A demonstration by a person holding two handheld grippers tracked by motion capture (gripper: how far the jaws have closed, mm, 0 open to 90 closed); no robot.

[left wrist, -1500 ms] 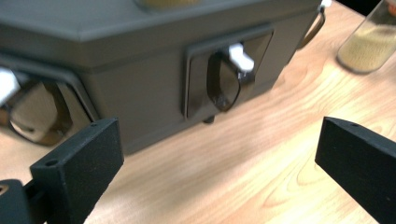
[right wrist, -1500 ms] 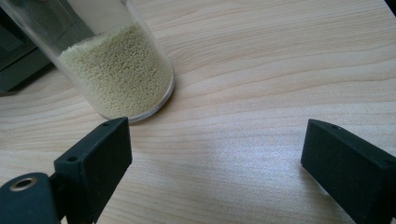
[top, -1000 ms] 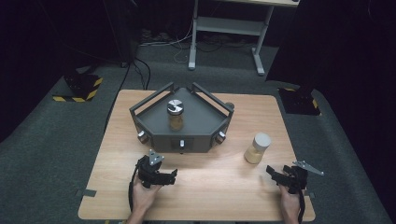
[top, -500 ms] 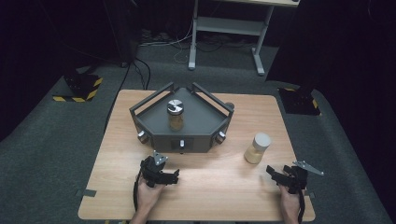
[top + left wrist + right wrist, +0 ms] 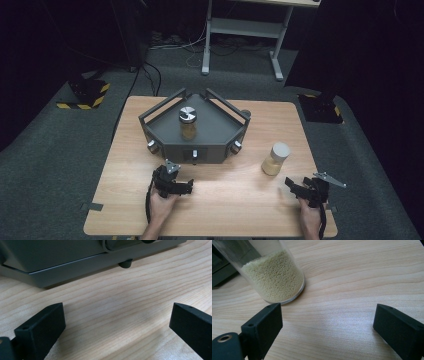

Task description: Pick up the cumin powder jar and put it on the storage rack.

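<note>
Currently both hands rest low on the pale wooden table (image 5: pixel 230 200). Left gripper (image 5: pixel 186 187) sits just before the dark grey angular tray-like fixture (image 5: pixel 165 134), jaws spread wide over bare wood, nothing between them. Right gripper (image 5: pixel 290 184) lies near the table's right front corner, jaws likewise spread, empty. Clear glass jar of yellowish grains with a grey lid (image 5: pixel 275 159) stands upright on the table, just ahead of the right gripper and beside the fixture. A second grain jar with a silver lid (image 5: pixel 187 123) stands inside the fixture.
</note>
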